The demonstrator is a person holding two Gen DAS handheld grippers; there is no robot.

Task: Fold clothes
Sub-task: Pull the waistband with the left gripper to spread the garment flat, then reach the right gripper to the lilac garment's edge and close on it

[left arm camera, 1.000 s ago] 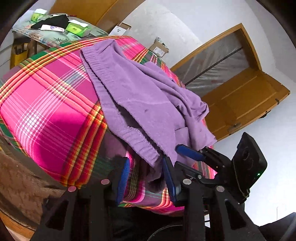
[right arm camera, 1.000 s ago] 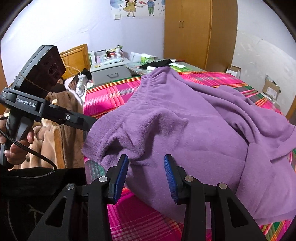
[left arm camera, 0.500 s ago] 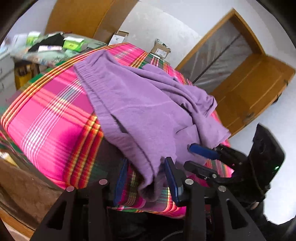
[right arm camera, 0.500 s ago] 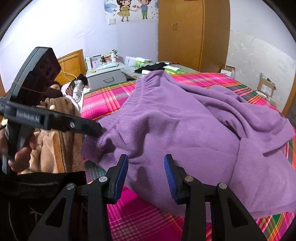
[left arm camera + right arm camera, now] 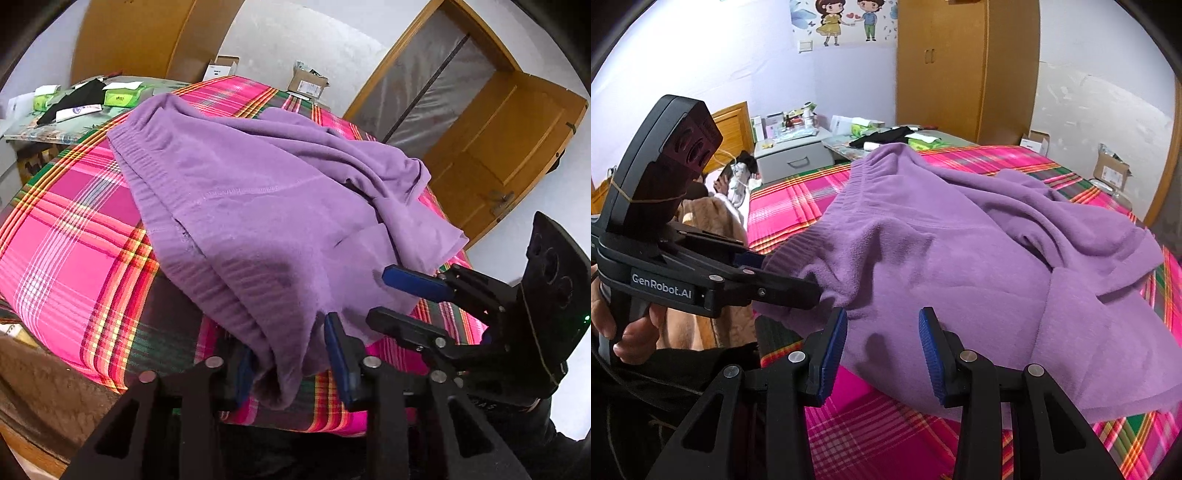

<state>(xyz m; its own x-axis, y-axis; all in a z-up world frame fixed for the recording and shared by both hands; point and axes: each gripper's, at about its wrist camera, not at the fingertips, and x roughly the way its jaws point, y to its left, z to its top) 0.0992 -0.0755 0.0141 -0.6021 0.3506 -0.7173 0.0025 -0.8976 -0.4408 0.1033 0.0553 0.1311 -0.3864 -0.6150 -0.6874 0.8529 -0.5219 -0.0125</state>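
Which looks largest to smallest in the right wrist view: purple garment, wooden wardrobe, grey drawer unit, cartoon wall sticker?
1. purple garment, though it lies nearest the camera
2. wooden wardrobe
3. grey drawer unit and cartoon wall sticker: too alike to rank

A purple fleece garment (image 5: 258,206) lies crumpled across the pink plaid bed, filling the middle of both frames. Its ribbed, elasticated band runs from the upper left of the left wrist frame down toward the bottom centre, where 1 corner hangs bunched over the bed's near edge. Loose folds pile up toward the right of that frame, ending in a flap near the right edge of the bed. In the right wrist frame the same gathered corner (image 5: 798,291) sits at centre left.
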